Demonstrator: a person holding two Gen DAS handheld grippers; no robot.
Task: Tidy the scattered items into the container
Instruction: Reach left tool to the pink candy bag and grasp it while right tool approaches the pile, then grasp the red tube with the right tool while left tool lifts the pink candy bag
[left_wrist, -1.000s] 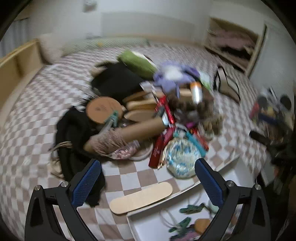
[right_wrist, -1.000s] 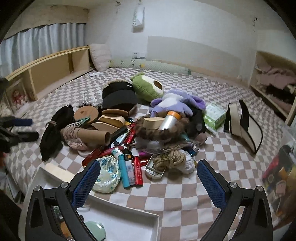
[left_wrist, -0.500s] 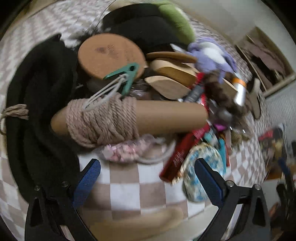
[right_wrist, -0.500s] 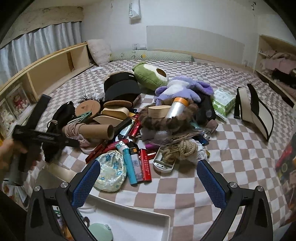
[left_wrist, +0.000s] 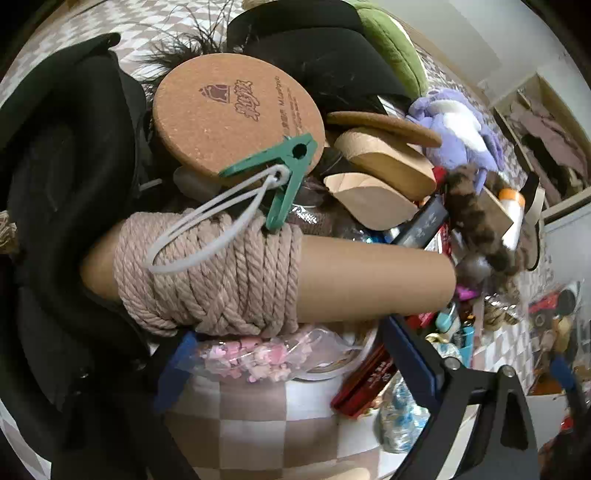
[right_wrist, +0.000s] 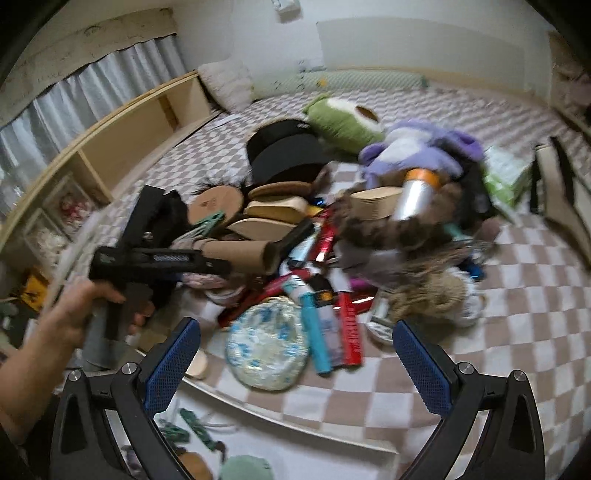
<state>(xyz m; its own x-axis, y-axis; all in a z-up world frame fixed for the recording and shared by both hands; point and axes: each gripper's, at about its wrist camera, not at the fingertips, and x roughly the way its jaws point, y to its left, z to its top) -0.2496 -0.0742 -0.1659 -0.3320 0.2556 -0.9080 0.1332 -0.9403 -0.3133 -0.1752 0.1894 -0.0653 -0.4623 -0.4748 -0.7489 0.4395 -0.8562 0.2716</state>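
A cardboard tube (left_wrist: 369, 280) wound with beige rope (left_wrist: 210, 273) lies at the near edge of a pile on the checked bed. My left gripper (left_wrist: 291, 354) is open, its blue fingers (left_wrist: 410, 365) straddling a clear bag of pink bits (left_wrist: 251, 354) just below the tube. A green clothes peg (left_wrist: 288, 173) with a white loop rests on the rope. In the right wrist view the left gripper (right_wrist: 155, 258) reaches the tube (right_wrist: 236, 254). My right gripper (right_wrist: 295, 365) is open and empty above the white container (right_wrist: 280, 432).
A round cork mat (left_wrist: 236, 114), black clothing (left_wrist: 70, 192), wooden pieces (left_wrist: 384, 173), red packets (left_wrist: 369, 380), a floral pouch (right_wrist: 266, 354), purple plush (right_wrist: 417, 151) and green plush (right_wrist: 340, 118) crowd the pile. The container holds green pegs (right_wrist: 192, 424). A wooden shelf (right_wrist: 122, 147) lines the left.
My left gripper has moved forward and down from above the container's edge to close against the rope-wound tube. The right gripper has tilted down a little and stays open.
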